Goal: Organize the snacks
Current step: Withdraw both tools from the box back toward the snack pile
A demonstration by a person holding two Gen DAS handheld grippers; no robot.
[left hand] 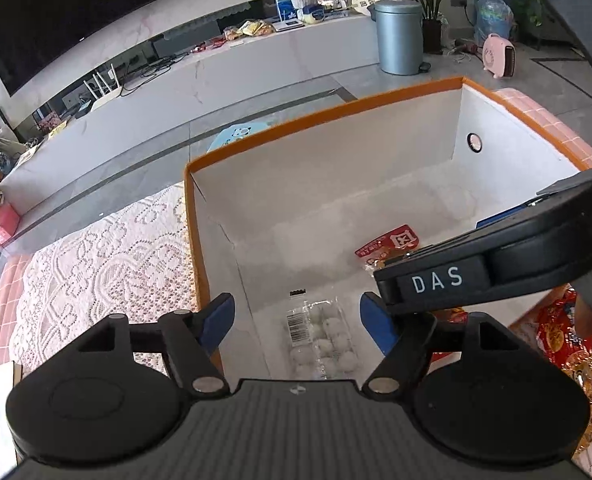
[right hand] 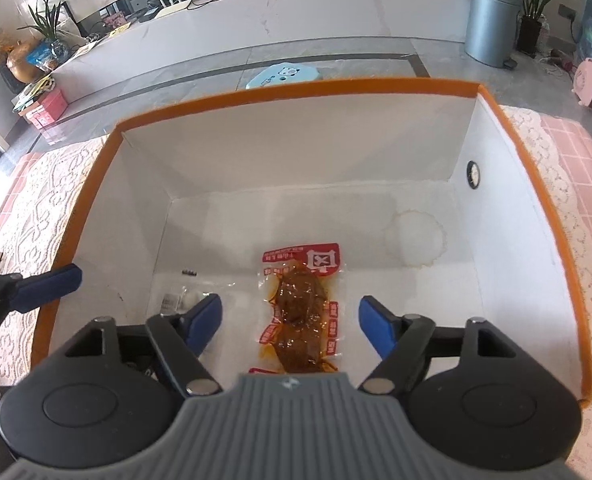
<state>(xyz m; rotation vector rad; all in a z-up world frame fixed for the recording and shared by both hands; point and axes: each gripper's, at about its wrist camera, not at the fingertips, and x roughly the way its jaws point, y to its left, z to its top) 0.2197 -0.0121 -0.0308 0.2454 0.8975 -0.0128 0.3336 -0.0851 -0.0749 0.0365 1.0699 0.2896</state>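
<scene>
Sorting stage: two snacks lay in the orange-rimmed storage box (right hand: pixel 296 88).
Left tool (left hand: pixel 298 320): spread, empty, above the rice-ball pack (left hand: pixel 324 336).
Right tool (right hand: pixel 289 320): spread, empty, over the spicy-meat pouch (right hand: pixel 300 308).
Remaining: red wrapped snacks (left hand: pixel 564 344) outside.

box (right hand: pixel 304 152) on lace cloth (left hand: pixel 95 264) | inside: ball pack (left hand: pixel 324 336) left of meat pouch (right hand: pixel 300 312)

My right gripper (right hand: pixel 289 330) spread wide at frame bottom, over the box (right hand: pixel 296 90), red meat packet (right hand: pixel 300 308) lying flat between my fingers, clear packet (right hand: pixel 183 300) behind the left finger, left gripper finger (right hand: pixel 45 286) at left edge.
</scene>
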